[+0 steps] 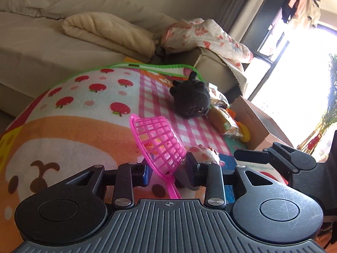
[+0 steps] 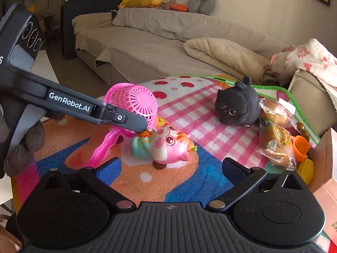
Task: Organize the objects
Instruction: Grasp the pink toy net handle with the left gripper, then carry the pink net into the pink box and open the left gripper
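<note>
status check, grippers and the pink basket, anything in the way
Left gripper shut on pink basket, basket tipped on its side. Right gripper open, empty. Pig toy lies right beside basket on play mat.

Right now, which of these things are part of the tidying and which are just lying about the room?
Part of the job:
pink basket, gripped by left gripper
pig toy
black plush
wrapped buns
cardboard box
right gripper, open

Lying about:
sofa
beige blanket
floral quilt
shelf plushies

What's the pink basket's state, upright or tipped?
Tipped. The pink basket lies sideways, round bottom facing the right wrist camera, gripped by the left gripper.
</note>
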A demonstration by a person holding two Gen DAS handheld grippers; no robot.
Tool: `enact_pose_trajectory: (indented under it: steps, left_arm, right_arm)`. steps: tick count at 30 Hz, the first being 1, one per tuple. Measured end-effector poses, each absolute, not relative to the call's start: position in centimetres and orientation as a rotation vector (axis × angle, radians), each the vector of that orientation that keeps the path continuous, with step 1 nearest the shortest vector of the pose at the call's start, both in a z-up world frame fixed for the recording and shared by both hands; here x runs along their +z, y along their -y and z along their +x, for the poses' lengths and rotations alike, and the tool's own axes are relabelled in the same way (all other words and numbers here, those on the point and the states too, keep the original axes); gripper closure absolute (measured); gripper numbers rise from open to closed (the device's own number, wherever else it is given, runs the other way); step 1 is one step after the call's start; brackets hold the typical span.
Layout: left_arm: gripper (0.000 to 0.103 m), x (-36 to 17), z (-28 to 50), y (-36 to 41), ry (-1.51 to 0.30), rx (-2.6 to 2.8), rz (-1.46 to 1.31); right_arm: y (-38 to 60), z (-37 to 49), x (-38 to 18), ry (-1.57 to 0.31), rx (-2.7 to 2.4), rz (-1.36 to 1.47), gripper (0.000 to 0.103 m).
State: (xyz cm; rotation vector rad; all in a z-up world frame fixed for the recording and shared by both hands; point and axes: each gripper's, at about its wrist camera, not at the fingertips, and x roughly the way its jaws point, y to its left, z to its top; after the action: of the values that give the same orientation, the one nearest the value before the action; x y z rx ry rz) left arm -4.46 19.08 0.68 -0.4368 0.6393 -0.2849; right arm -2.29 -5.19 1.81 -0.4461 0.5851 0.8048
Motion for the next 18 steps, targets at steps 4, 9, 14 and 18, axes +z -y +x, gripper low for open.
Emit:
enact_pose_trajectory:
  steps: [4,9,14,18]
  left_arm:
    - [0.067,0.2,-4.2,-20.3,-0.641,-0.263,-0.506]
    - [0.072,0.0,-3.8,-20.5,-0.673,-0.222,-0.537]
    - [0.091,1.5,-4.2,-17.9,-0.667,-0.237,-0.397]
    - [0.091,4.0,-5.0,-13.6,-0.622,-0.351,-0.311]
  right_arm:
    - [3.4,-1.6,1.4,-0.587,0.838,-0.44,0.008]
    - [3.2,-0.1,1.5,-0.665,0.786,-0.363,0.031]
    - [7.8,-2.8,3.8,-0.582,0.723,-0.366,0.032]
    - [14.6,-5.1,5.0,-0.55,0.613,-0.325,0.032]
